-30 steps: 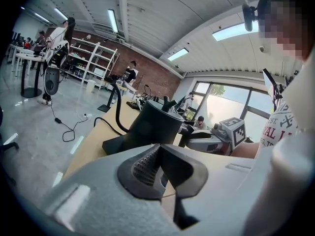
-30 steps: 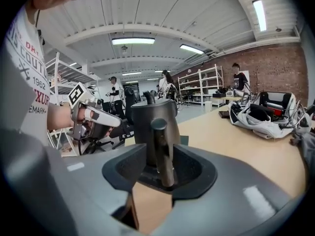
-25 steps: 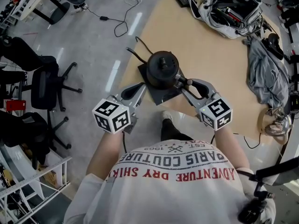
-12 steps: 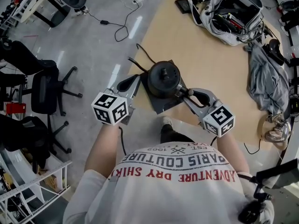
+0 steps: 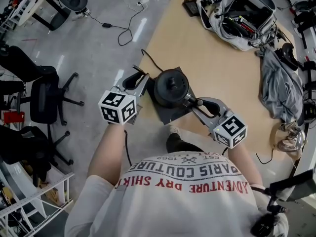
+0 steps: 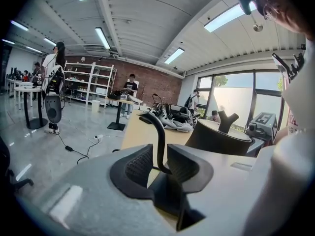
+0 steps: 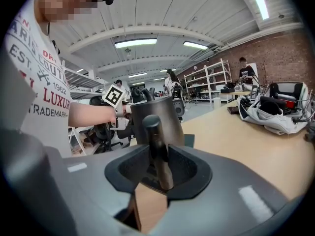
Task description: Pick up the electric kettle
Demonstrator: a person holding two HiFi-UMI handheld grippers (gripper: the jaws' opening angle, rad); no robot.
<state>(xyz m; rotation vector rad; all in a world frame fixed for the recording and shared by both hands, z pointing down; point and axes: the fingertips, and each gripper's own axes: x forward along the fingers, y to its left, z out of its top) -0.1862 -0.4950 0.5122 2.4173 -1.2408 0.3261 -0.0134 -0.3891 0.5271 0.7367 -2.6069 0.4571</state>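
Observation:
The black electric kettle (image 5: 171,87) stands on a dark base plate (image 5: 170,114) at the near corner of the wooden table (image 5: 222,58). My right gripper (image 5: 197,102) reaches in from the right. Its jaws have just been closing and are shut on the kettle's handle (image 7: 157,151), which rises between them in front of the kettle body (image 7: 155,114). My left gripper (image 5: 136,79) is open at the kettle's left side. In the left gripper view the thin curved spout (image 6: 160,132) stands in the gap between its fingers, and the kettle (image 6: 219,137) sits to the right.
An open bag with cables (image 5: 242,14) and a grey cloth (image 5: 279,78) lie at the table's far and right sides. Office chairs (image 5: 44,95) and a floor cable (image 5: 123,31) are left of the table. The person's leg and shoe (image 5: 174,139) are just below the table corner.
My left gripper has moved up and inward to the kettle's left side, around the spout. The right gripper has stayed at the handle, with its jaws drawn in on it.

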